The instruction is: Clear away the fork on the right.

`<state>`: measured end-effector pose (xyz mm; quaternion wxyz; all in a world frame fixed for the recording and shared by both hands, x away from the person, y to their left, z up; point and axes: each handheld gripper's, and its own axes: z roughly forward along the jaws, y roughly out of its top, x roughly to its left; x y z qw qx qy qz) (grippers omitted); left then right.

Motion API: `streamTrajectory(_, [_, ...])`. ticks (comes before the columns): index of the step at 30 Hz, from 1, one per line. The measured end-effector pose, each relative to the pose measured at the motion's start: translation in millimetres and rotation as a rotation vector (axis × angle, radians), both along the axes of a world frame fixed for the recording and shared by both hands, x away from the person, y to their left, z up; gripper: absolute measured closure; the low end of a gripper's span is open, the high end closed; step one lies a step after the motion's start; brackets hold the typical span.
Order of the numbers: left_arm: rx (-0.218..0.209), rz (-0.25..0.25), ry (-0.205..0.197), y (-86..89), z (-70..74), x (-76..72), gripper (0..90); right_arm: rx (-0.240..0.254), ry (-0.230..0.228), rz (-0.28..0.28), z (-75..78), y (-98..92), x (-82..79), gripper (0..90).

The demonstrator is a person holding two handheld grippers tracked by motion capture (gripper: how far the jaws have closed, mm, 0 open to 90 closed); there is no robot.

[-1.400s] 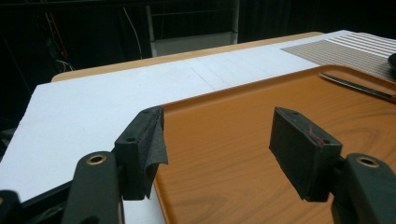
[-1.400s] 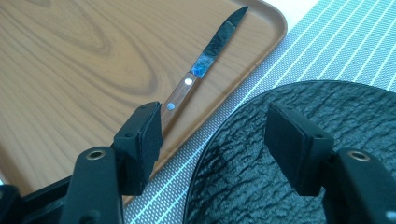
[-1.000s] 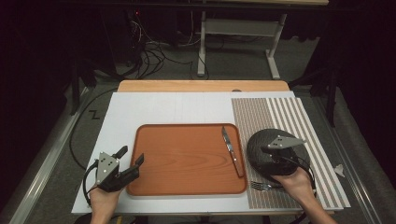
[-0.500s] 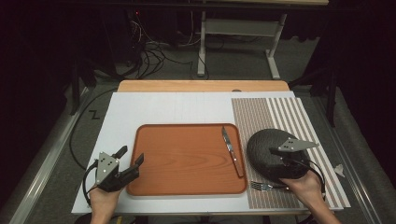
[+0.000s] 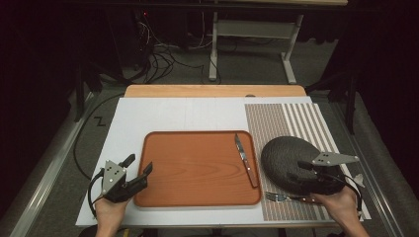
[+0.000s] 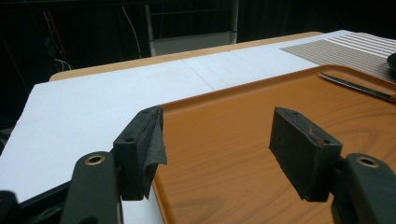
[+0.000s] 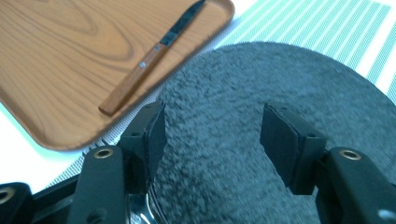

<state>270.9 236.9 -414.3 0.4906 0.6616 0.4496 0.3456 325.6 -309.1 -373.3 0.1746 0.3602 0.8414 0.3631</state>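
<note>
White board covers the desk (image 5: 178, 116). Nearest, the right gripper (image 5: 316, 178) hovers over the dark plate (image 5: 284, 153), jaws spread but just closing on nothing; a fork (image 5: 277, 197) lies beside it. Left gripper (image 5: 136, 175) gapes over the tray (image 5: 197, 168) corner; the knife (image 5: 245, 159) rests on the tray beyond.

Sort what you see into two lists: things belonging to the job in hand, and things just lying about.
Job in hand: dark plate, fork, knife, wooden tray, striped placemat.
Lying about: cables on the floor, metal stand.
</note>
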Motion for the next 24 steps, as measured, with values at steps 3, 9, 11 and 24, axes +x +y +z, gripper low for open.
streamTrajectory(3, [0.0, -0.001, 0.001, -0.1, 0.0, 0.3, 35.2, -0.004, 0.007, -0.012, -1.0, -6.7, -3.0, 43.7])
streamTrajectory(9, [0.0, -0.002, 0.004, -0.4, -0.2, 0.7, 35.1, -0.009, 0.02, -0.027, -1.5, -17.3, -9.1, 45.3])
streamTrajectory(11, [0.0, -0.002, 0.004, -0.4, -0.2, 0.7, 35.0, -0.009, 0.031, -0.034, -1.4, -20.7, -10.9, 46.0])
streamTrajectory(24, [0.004, -0.004, 0.007, -0.3, -0.2, 1.1, 34.8, -0.03, 0.069, -0.053, -6.2, -37.6, -23.4, 47.7])
